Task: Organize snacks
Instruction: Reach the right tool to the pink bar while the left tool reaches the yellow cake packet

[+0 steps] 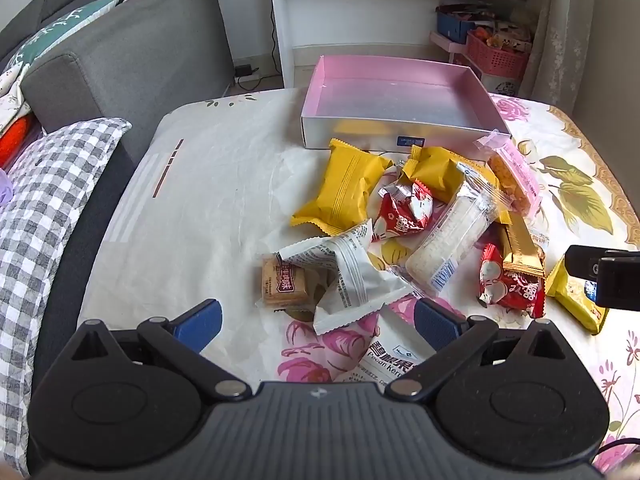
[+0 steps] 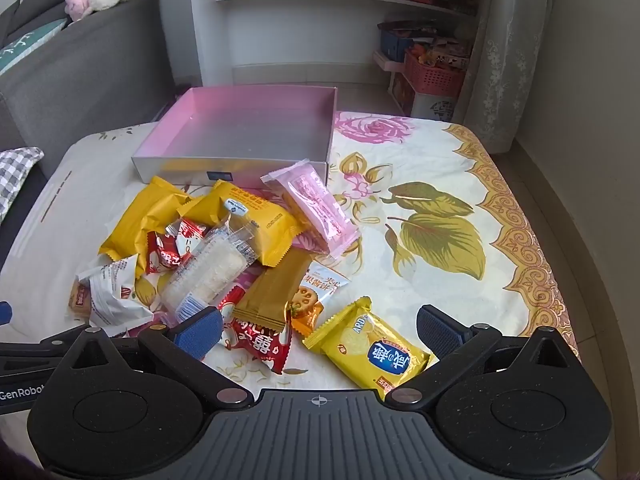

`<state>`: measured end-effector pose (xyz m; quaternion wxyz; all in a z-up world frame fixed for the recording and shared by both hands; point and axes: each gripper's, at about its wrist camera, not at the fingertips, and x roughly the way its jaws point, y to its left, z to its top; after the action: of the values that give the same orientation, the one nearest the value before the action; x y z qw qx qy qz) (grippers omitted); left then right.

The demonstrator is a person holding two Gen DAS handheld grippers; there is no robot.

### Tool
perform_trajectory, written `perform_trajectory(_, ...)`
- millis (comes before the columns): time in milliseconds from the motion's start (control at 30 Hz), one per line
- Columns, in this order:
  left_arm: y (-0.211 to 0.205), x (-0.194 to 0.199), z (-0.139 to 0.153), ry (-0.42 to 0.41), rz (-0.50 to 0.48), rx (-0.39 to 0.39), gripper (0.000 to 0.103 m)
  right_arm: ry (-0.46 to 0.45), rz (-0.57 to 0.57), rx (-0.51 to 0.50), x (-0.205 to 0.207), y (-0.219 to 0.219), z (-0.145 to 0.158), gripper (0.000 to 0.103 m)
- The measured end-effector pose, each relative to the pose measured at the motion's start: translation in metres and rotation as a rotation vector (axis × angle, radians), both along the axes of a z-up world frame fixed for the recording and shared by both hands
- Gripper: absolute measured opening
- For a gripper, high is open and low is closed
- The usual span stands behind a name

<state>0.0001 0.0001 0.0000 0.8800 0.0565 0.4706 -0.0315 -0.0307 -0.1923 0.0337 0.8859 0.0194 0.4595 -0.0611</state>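
Heap of wrapped snacks [image 2: 224,256] in yellow, red, white, pink and clear packets on a floral cloth [image 2: 432,240], just before an empty pink-lined box [image 2: 240,128], left gripper [image 1: 318,320] and right gripper [image 2: 320,332] both spread wide, holding nothing

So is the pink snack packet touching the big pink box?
Touching. In the right wrist view the pink snack packet has its far end leaning against the front wall of the pink box, with no gap showing.
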Motion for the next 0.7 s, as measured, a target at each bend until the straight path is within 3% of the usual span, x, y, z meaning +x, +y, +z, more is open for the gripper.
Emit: perform_trajectory(700,0.001,0.001,0.006,-0.032,-0.019,-0.01,0.102,-0.028,0.008,0.0,-0.001,0.002,0.009,0.103)
